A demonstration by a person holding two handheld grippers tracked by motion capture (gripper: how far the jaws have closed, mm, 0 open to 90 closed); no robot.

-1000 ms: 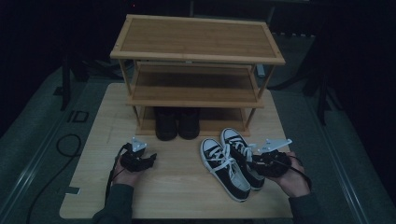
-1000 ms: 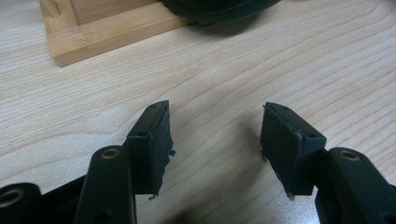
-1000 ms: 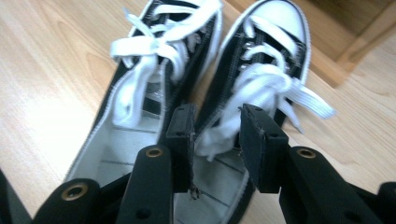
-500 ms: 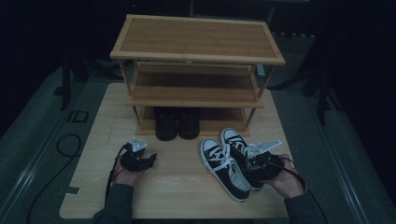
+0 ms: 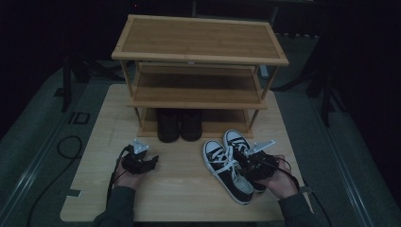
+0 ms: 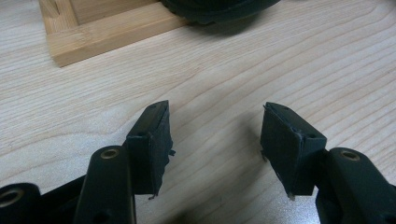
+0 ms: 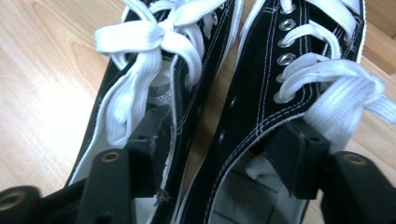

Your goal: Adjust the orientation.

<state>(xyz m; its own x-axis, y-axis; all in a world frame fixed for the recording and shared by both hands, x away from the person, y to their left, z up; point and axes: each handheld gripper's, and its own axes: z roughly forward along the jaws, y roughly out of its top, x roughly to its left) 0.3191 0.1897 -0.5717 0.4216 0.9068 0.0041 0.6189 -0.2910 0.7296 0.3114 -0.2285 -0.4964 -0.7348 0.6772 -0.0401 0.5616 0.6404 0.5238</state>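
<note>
The right gripper point(image 5: 249, 163) is set over the pair of sneakers point(image 5: 231, 165) on the tabletop point(image 5: 184, 189); its jaws have just been opening and stand apart, one dipped inside each shoe, the two inner walls point(image 7: 219, 107) lying between them, unpressed. The left gripper point(image 6: 215, 140) is held low over bare wood, jaws released, nothing between them, with the rack point(image 6: 93, 28) seen just ahead.

Wooden rack point(image 5: 198, 52) (dark boots point(image 5: 179, 124) beneath).
</note>
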